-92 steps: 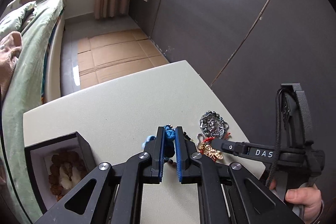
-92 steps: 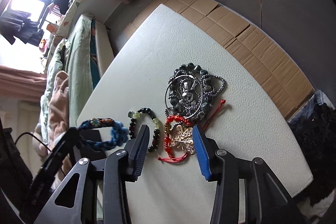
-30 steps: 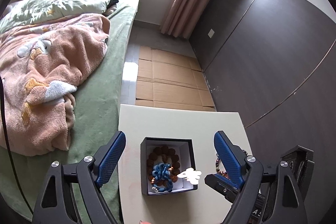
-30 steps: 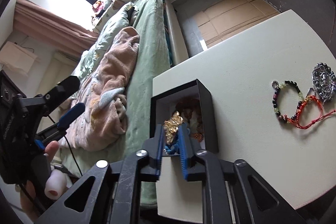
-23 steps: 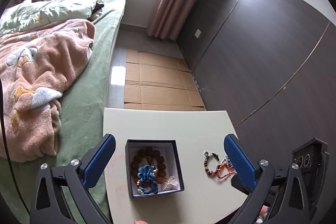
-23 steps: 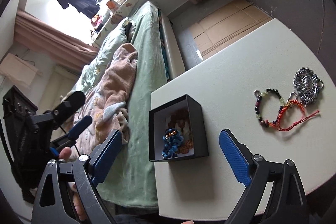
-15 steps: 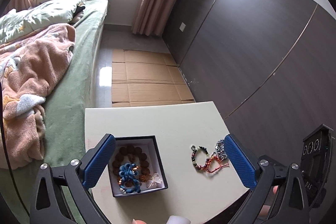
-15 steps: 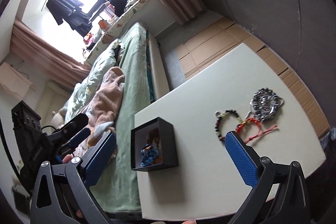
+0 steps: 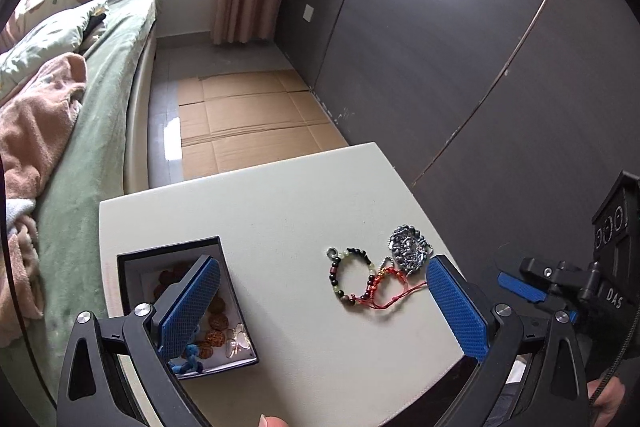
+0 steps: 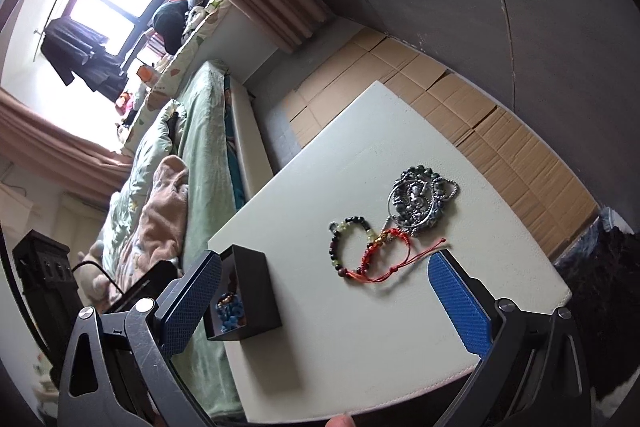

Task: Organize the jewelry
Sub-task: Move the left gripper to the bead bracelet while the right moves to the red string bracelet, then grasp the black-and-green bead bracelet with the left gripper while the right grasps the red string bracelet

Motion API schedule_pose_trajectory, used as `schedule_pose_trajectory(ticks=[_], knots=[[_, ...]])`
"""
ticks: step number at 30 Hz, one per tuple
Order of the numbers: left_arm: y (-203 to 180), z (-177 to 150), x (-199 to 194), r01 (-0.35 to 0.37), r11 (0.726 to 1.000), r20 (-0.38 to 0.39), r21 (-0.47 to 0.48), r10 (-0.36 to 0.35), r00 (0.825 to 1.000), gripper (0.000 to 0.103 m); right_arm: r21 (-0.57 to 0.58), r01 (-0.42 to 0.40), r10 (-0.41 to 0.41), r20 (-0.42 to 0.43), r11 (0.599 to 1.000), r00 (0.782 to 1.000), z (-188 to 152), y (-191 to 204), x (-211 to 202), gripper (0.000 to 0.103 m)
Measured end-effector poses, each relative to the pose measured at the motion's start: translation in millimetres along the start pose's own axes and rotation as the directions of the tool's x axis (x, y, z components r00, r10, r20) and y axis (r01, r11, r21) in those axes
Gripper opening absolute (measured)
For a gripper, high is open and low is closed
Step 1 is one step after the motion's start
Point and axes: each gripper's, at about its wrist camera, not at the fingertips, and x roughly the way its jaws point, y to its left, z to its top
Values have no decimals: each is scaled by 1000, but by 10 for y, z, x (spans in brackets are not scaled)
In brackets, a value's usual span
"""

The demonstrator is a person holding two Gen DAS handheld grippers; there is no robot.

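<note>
Left claw [image 9: 320, 311] spread wide, empty; its left finger [image 9: 188, 307] hides part of black box [image 9: 132, 263] lower left. Right claw [image 10: 324, 303] likewise apart. Beaded bracelet [image 9: 350, 277], red cord bracelet [image 9: 390, 287], silver pile [image 9: 410, 253] loose on bench [image 9: 280, 203], centre-right. Box contents hard to make out.

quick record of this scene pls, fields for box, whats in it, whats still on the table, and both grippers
box: black box, open, on the table's left side
in box: blue bracelet, brown beads, gold charm
still on table: dark bead bracelet, red cord bracelet, silver bead pile, touching in one cluster
left gripper: open, holding nothing
right gripper: open, holding nothing
</note>
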Motion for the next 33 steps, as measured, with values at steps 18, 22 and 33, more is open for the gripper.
schedule_pose_trajectory(ticks=[18, 22, 33], knots=[[-67, -234, 1001, -25, 998, -213, 61, 37, 976, 45, 198, 69, -20, -241, 978, 970, -58, -637, 764, 77], [-113, -265, 1085, -27, 996, -227, 80, 45, 973, 37, 219, 70, -13, -254, 973, 967, -96, -675, 839, 74], [-206, -376, 1404, -45, 992, -281, 119, 77, 957, 27, 172, 140, -90, -270, 975, 959, -129, -653, 998, 48]])
